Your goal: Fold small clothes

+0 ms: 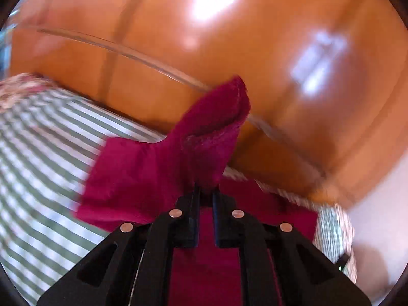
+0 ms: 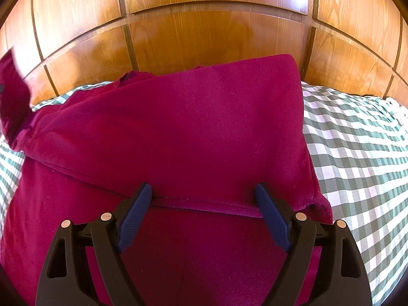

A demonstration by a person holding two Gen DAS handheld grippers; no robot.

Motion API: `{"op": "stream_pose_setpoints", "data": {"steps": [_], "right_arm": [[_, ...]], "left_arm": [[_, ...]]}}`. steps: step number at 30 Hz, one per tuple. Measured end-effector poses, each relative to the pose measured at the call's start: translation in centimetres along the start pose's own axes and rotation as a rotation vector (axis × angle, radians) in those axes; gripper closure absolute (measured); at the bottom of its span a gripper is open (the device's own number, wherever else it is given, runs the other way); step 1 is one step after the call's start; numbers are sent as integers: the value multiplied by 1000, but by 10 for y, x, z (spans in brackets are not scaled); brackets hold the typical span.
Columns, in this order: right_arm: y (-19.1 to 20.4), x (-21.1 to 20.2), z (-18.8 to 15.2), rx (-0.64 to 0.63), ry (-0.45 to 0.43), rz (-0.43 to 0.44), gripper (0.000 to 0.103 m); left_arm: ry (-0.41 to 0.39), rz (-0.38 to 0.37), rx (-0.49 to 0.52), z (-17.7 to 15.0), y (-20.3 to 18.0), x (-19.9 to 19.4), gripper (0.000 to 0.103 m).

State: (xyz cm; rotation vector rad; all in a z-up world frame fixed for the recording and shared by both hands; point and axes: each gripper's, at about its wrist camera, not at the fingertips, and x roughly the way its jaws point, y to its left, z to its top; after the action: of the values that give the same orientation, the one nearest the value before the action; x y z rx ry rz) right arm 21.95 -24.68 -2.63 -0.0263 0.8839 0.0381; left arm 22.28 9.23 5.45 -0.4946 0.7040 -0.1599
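A magenta garment lies on the green-and-white checked bed cover, with its far part folded over toward me. My right gripper is open, its blue pads spread just above the folded edge, holding nothing. My left gripper is shut on a part of the same magenta garment and holds it lifted off the bed; the view is blurred. That lifted part also shows at the left edge of the right wrist view.
A glossy wooden panelled headboard rises right behind the bed. A floral pillow or cover shows at the far left of the left wrist view. A pale wall lies to the right there.
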Motion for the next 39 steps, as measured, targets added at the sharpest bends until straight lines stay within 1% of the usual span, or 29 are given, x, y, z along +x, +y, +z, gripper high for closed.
{"op": "stream_pose_setpoints", "data": {"steps": [1,2,3,4,5,6,8,11,13,18,21,23,25,28,29,31,32,33,39], "right_arm": [[0,0,0,1,0,1,21],[-1,0,0,1,0,1,21],[-1,0,0,0,0,1,21],[-1,0,0,1,0,1,21],[-1,0,0,1,0,2,21],[-1,0,0,2,0,3,21],[-2,0,-1,3,-1,4,21],[-2,0,-1,3,0,4,21],[-2,0,-1,2,0,3,21],[-1,1,1,-4,12,-3,21],[5,-1,5,-25,25,-37,21],[10,-6,7,-21,26,-50,21],[17,-14,8,2,20,-5,21],[34,-27,7,24,14,93,21],[40,-30,7,35,19,132,21],[48,-34,8,57,23,198,22],[52,-35,9,65,28,222,27],[56,-36,12,81,35,260,28],[72,-26,22,167,60,390,28]], "left_arm": [[48,-15,42,-15,-20,15,96],[68,-14,68,-25,-30,23,96],[99,-3,113,-40,-45,35,96],[123,6,145,-48,-52,43,95],[152,16,180,-59,-59,51,89],[169,39,213,-71,-65,57,79],[180,59,251,-86,-69,59,66],[174,74,283,-104,-63,47,58],[178,81,272,-117,-57,30,57],[172,138,237,-144,-34,4,58],[163,162,237,-160,-25,-8,57],[171,161,237,-167,-21,-15,57],[174,183,260,-178,-19,-16,57],[169,197,291,-186,-17,-17,56],[166,195,295,-187,-18,-17,53],[165,188,291,-189,-15,-16,52],[166,184,287,-190,-14,-15,51],[166,177,279,-190,-12,-14,50],[156,157,268,-194,-10,-13,48]]}}
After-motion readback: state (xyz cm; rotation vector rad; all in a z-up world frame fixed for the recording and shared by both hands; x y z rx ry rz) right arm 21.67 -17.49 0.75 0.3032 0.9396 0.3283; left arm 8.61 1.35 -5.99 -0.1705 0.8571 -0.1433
